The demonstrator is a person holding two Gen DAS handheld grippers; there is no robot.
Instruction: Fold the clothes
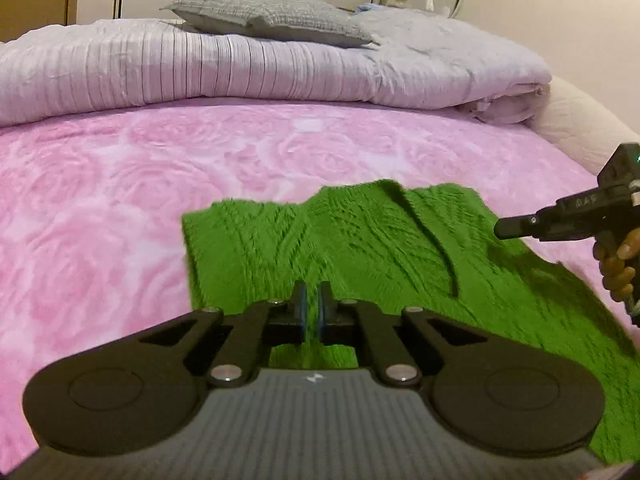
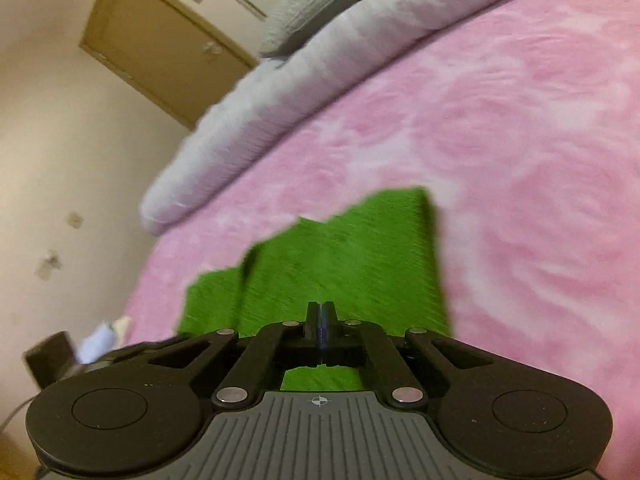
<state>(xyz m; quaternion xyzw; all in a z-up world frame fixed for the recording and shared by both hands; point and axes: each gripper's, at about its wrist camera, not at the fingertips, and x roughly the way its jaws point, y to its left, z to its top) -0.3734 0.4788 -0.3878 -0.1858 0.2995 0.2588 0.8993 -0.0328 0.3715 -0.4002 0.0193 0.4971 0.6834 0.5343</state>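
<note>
Pink blanket [image 1: 100, 208]: plush, rose-patterned, spread under and beyond both grippers.
Lilac duvet [image 1: 240, 68]: folded along the far side, well ahead of the tools.
Grey pillow [image 1: 272, 12]: on top of the duvet.
Green knit garment [image 1: 320, 248]: flat on the blanket, directly ahead of and beneath both tools.
Left gripper [image 1: 312, 304]: blue pads nearly together, nothing visibly pinched.
Right gripper [image 2: 321, 320]: jaws fully closed over the garment, cloth between them not discernible.

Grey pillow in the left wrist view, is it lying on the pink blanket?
No, the grey pillow rests on the folded pale quilt, behind the pink blanket.
</note>
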